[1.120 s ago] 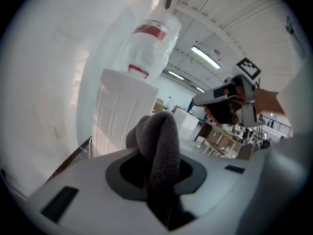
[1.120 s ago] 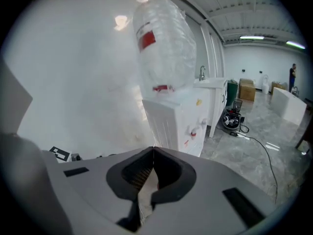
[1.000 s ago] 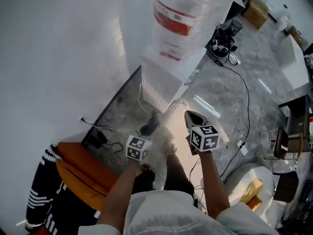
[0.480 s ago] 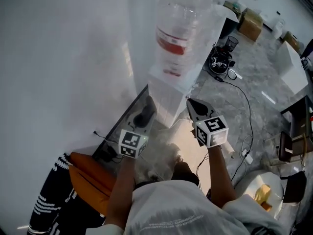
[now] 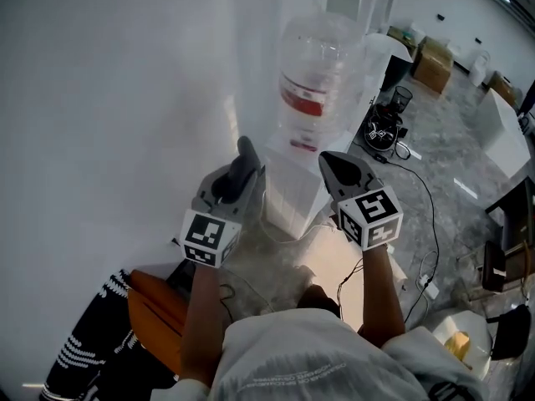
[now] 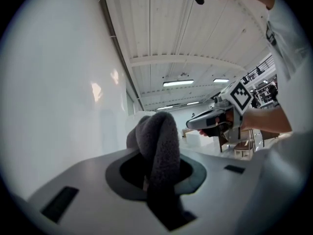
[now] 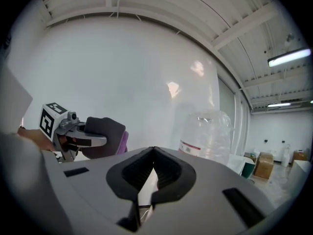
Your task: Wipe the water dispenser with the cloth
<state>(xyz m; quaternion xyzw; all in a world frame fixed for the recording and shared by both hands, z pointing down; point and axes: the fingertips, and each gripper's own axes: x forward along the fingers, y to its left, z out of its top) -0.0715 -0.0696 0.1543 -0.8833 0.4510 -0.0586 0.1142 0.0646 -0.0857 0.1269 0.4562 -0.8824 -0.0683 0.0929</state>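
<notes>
On my feed, the left gripper (image 5: 243, 150) and right gripper (image 5: 328, 160) are grey moulded shells tapering to dark, blunt noses. Each carries a white cube with black square markers, the left cube (image 5: 206, 239) and right cube (image 5: 372, 218), just ahead of the T-shirt (image 5: 284, 357). That shirt is white and short-sleeved, with faint grey print. I see dark recessed collars around the ribbed fingers (image 7: 135, 174), with small black slots either side.

Grey marbled floor (image 5: 468, 132) carries the white water dispenser (image 5: 292, 197) by the wall, black cable (image 5: 428, 192) trailing across, cardboard boxes (image 5: 435, 62) farther off.
</notes>
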